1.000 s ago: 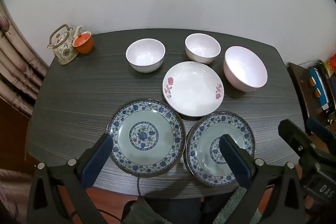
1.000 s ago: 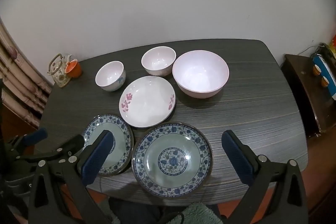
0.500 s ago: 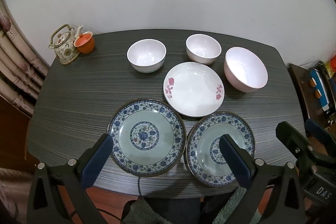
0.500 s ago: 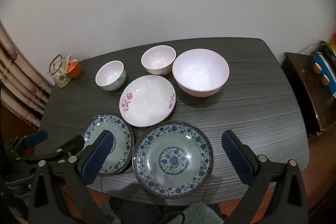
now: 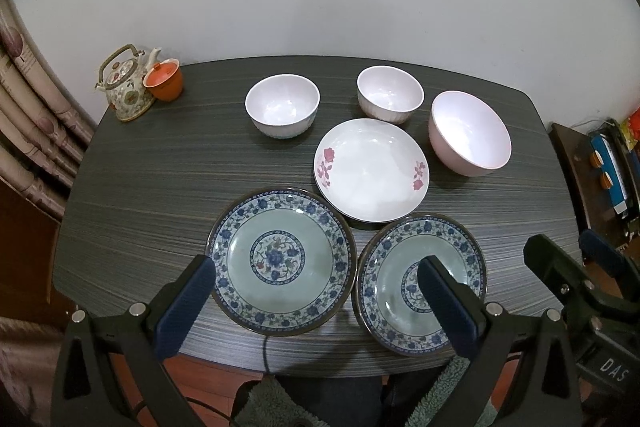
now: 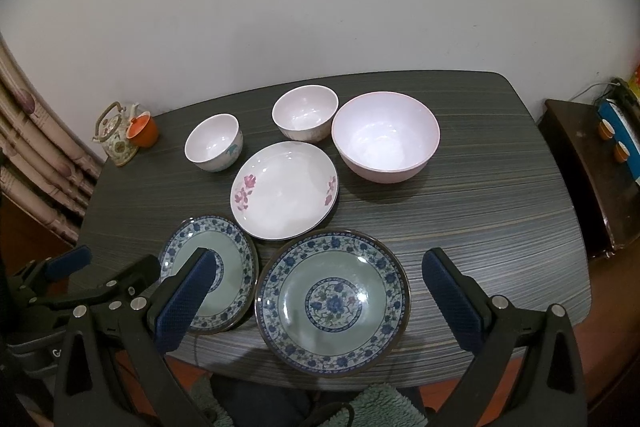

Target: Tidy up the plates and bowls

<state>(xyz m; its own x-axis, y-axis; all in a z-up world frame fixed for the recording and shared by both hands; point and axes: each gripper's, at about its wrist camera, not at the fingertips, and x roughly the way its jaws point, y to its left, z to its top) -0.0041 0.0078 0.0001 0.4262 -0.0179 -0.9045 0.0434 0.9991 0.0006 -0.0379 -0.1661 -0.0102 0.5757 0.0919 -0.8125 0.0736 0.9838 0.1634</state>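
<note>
Little has moved since earlier: both the left gripper (image 5: 312, 301) and right gripper (image 6: 320, 293) hover wide and empty at frame bottom over two blue-rimmed plates (image 6: 332, 301) lying lower centre, whose nearly touching rims risk clinking or sliding off the near table (image 6: 500, 227) edge if one is lifted carelessly.

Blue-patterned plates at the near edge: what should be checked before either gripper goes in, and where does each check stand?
1. Left gripper open, empty: ok.
2. Right gripper open, empty: ok.
3. Left blue plate flat, nothing on it: ok.
4. Right blue plate unobstructed: ok.
5. Gap between the two blue plates for a finger: cannot tell.
6. White floral plate clear of the blue rims: not ok, it appears to touch or overlap them.
</note>
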